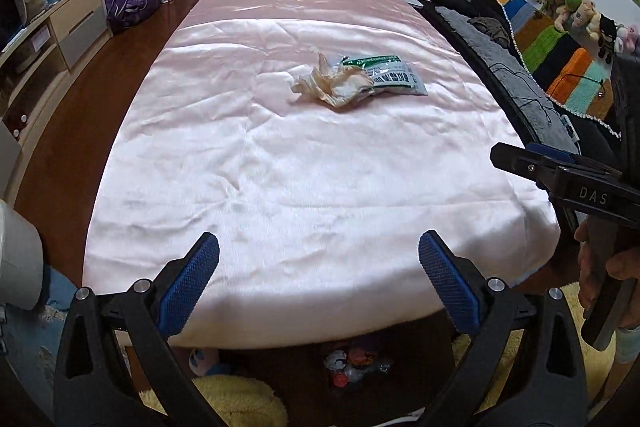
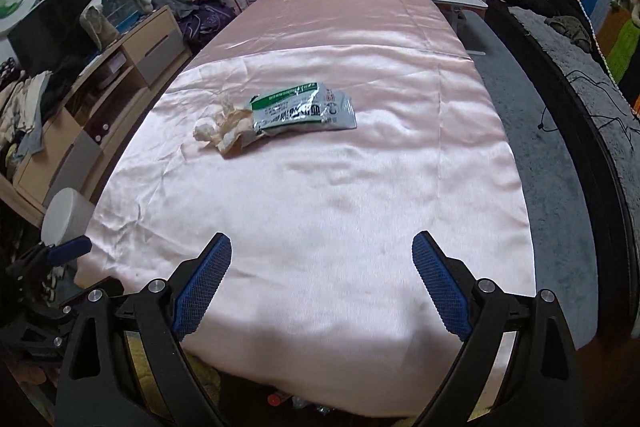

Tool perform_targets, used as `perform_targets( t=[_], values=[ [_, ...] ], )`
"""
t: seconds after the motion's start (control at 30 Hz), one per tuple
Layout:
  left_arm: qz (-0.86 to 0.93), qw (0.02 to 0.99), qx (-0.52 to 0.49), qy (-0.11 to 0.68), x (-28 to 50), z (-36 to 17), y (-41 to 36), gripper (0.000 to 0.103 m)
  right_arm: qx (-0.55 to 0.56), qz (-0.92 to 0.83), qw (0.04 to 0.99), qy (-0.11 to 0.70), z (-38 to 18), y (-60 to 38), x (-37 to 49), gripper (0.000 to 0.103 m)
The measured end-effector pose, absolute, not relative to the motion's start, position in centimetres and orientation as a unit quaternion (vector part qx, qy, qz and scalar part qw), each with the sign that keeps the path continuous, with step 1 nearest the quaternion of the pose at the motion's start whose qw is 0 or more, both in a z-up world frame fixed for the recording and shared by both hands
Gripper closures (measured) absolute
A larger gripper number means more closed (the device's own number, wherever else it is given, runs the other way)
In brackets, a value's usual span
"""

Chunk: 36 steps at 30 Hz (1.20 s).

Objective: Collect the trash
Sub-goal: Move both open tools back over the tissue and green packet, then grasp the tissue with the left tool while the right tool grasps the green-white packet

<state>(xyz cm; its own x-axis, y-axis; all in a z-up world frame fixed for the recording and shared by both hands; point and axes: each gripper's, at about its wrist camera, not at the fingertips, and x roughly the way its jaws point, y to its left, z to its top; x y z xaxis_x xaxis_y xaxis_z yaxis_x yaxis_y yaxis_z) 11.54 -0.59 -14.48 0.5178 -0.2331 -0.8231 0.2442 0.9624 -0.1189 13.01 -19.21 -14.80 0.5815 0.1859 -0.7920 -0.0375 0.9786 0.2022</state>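
Both our hand-held grippers, left hand-held gripper (image 1: 319, 267) and right hand-held gripper (image 2: 322, 267), hang released over the pink satin-covered table (image 1: 304, 187). At frame centre lie a crumpled cream tissue (image 1: 330, 83) and, touching it, a green-and-grey plastic wrapper (image 1: 390, 77). We should pinch both together.

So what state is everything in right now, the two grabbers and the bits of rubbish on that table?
Left gripper: open wide, nothing between its fingers.
Right gripper: open wide, holding nothing.
Tissue: crumpled, lying on the cloth, touching the wrapper.
Wrapper: torn open, flattened, lying on the cloth.
Pink cloth: spread over the table, wrinkled.
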Motion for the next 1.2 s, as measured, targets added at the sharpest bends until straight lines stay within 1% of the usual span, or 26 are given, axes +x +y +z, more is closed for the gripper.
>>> perform_targets(
  t=[0.2,0.3,0.33,0.37,0.43,0.5,0.6,0.77,0.87,0.9,0.93,1.0,1.07,1.1,1.13,1.17,1.2],
  values=[
    [-0.136,0.875,0.013,0.464,16.0,-14.1,-1.5,0.008,0.082,0.057,0.889,0.447,-14.7,-19.5,18.0,0.011],
    [-0.132,0.878,0.013,0.461,18.3,-14.1,-1.8,0.009,0.081,0.06,0.889,0.446,-14.9,-19.4,20.5,0.012],
    [-0.131,0.878,0.012,0.461,19.1,-14.1,-1.8,0.009,0.081,0.063,0.889,0.446,-15.0,-19.4,21.3,0.014],
    [-0.131,0.877,0.011,0.462,19.8,-14.2,-1.9,0.011,0.08,0.065,0.889,0.446,-15.0,-19.3,22.0,0.017],
    [-0.132,0.876,0.01,0.464,21.4,-14.5,-2.0,0.016,0.079,0.067,0.888,0.447,-15.3,-19.3,23.5,0.019],
    [-0.133,0.874,0.009,0.468,22.8,-14.9,-2.2,0.018,0.082,0.069,0.887,0.45,-15.7,-19.3,24.6,0.019],
    [-0.138,0.869,0.009,0.475,24.6,-15.5,-2.6,0.025,0.085,0.068,0.884,0.455,-16.3,-19.2,26.1,0.021],
    [-0.136,0.86,0.006,0.492,27.1,-17.4,-3.1,0.033,0.084,0.072,0.878,0.465,-17.5,-18.9,28.0,0.021],
    [-0.14,0.854,0.0,0.501,28.0,-18.3,-3.3,0.04,0.084,0.076,0.875,0.47,-18.2,-18.6,28.9,0.022],
    [-0.143,0.852,0.001,0.503,28.2,-18.6,-3.4,0.045,0.082,0.077,0.874,0.472,-18.4,-18.4,29.1,0.022],
    [-0.143,0.854,0.004,0.501,28.3,-18.7,-3.5,0.047,0.082,0.078,0.873,0.475,-18.6,-18.3,29.3,0.022],
    [-0.145,0.855,0.013,0.498,28.3,-18.7,-3.7,0.05,0.083,0.087,0.868,0.482,-19.2,-17.9,29.5,0.027],
    [-0.148,0.855,0.014,0.496,28.5,-18.6,-3.8,0.057,0.066,0.088,0.872,0.477,-19.3,-17.1,29.4,0.031],
    [-0.147,0.856,0.015,0.496,28.5,-18.6,-3.7,0.063,0.057,0.087,0.874,0.475,-19.3,-16.8,29.3,0.032],
    [-0.146,0.856,0.017,0.495,28.7,-18.6,-3.7,0.069,0.052,0.086,0.875,0.474,-19.3,-16.6,29.2,0.037],
    [-0.145,0.857,0.019,0.494,28.7,-18.6,-3.7,0.072,0.046,0.082,0.876,0.472,-19.3,-16.5,29.2,0.042],
    [-0.144,0.858,0.022,0.493,28.7,-18.6,-3.7,0.076,0.046,0.084,0.877,0.471,-19.3,-16.4,29.1,0.045]
  ],
)
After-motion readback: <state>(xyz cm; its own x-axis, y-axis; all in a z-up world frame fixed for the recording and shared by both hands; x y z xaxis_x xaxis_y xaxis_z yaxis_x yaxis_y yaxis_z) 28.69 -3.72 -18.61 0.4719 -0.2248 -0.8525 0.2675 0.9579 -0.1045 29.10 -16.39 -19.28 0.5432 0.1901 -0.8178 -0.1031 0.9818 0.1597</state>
